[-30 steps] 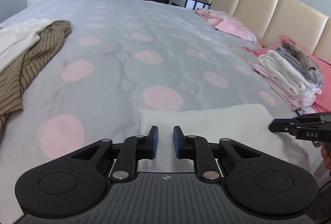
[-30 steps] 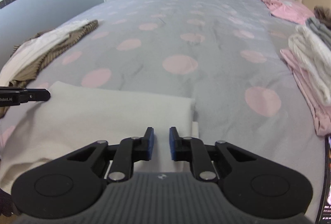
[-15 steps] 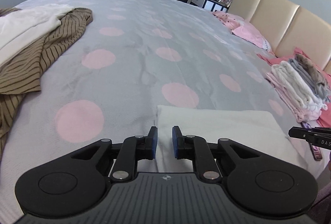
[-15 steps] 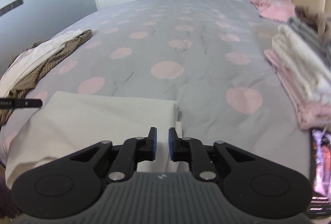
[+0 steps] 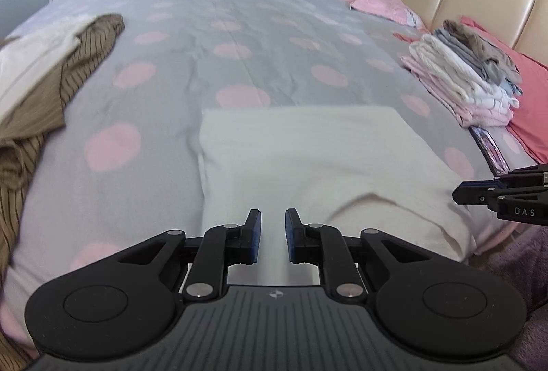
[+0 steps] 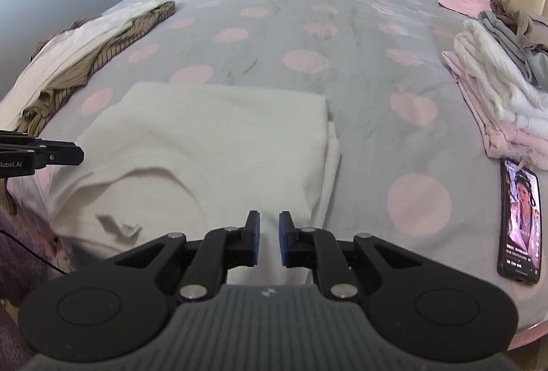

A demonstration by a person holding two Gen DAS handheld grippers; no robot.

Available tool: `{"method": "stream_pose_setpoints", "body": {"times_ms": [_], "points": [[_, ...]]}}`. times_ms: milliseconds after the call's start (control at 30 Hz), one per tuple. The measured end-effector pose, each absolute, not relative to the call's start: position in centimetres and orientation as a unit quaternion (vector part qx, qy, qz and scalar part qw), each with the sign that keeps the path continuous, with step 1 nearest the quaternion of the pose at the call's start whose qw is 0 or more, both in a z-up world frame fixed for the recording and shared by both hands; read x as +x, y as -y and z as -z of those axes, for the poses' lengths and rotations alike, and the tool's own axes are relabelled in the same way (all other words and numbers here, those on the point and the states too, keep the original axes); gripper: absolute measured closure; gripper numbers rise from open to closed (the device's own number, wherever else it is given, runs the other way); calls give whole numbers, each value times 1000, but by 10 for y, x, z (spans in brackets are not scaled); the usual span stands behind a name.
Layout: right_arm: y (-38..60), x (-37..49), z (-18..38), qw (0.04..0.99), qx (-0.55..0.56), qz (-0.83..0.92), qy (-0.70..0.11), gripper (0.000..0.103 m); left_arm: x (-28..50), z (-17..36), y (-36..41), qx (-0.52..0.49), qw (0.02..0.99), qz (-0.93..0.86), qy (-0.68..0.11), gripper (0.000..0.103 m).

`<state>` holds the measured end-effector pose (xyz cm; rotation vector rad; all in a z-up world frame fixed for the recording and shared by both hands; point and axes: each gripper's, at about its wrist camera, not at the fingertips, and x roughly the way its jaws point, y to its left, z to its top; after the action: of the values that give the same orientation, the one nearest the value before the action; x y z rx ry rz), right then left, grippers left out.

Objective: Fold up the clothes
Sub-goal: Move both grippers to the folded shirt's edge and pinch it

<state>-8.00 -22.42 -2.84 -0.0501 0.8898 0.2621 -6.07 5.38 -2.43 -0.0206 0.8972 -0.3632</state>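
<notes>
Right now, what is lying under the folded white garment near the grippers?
Under the white garment lies the grey bedspread with pink dots. Its own folded layers show at its right edge. Whether anything else is hidden beneath it cannot be seen.

- "DAS" in pale letters on the side of the black two-finger right gripper (image 5: 457,195), seen from the left wrist.
- "Robot.AI" on the side of the black two-finger left gripper (image 6: 81,154), seen from the right wrist.
</notes>
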Motion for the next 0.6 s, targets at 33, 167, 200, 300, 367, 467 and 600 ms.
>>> {"method": "stream_pose_setpoints", "body": {"times_ms": [33, 167, 200, 300, 367, 467, 600], "points": [[224, -82, 29, 892, -25, -126, -433, 88, -62, 26, -53, -9, 882, 177, -437, 91], [222, -82, 43, 875, -25, -129, -465, 88, -63, 37, -50, 0, 867, 179, -465, 91], [221, -81, 45, 873, -29, -130, -469, 88, -63, 41, -50, 1, 862, 178, -474, 91], [219, -82, 52, 867, -36, -131, -480, 88, -63, 50, -49, 10, 852, 177, -493, 91], [218, -83, 56, 863, -36, -131, -487, 89, -63, 52, -49, 13, 850, 176, -497, 91], [217, -84, 59, 861, -38, -132, -490, 89, -63, 54, -49, 14, 847, 173, -503, 91], [217, -87, 59, 862, -41, -132, -488, 89, -65, 54, -48, 22, 847, 172, -503, 91]]}}
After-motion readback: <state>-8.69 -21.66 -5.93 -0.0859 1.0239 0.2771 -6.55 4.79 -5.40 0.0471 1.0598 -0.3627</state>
